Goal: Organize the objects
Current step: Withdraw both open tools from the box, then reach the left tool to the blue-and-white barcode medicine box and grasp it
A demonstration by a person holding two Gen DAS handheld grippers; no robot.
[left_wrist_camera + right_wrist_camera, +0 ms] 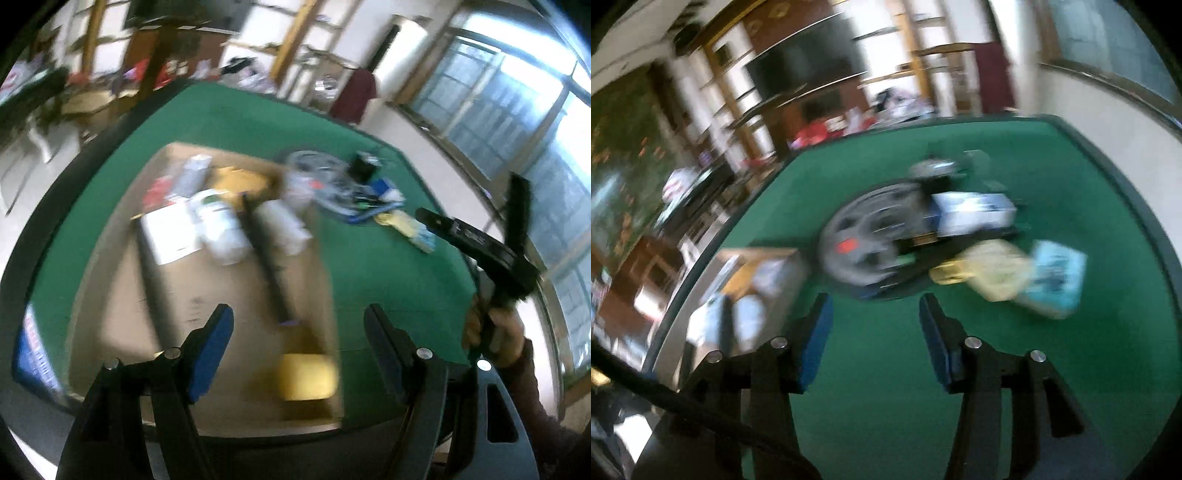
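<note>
A flat cardboard box (229, 317) lies on the green table (388, 280). It holds a white bottle (218, 229), a white carton (168, 236) and a long black handle (266, 266) with a yellow head (306, 376). My left gripper (299, 332) hovers open above the box with nothing between its blue pads. To the right lies a loose pile: a grey round disc (868, 240), a blue-white box (971, 214), a yellow packet (993, 269) and a light blue packet (1056, 280). My right gripper (875, 321) is open and empty over bare green cloth, short of the pile. Both views are blurred.
A hand (498, 332) holds the right gripper's black body (480, 243) at the right edge of the left wrist view. The table has a dark raised rim (1145, 221). Shelves, a dark screen (805, 62) and windows (517, 110) stand beyond it.
</note>
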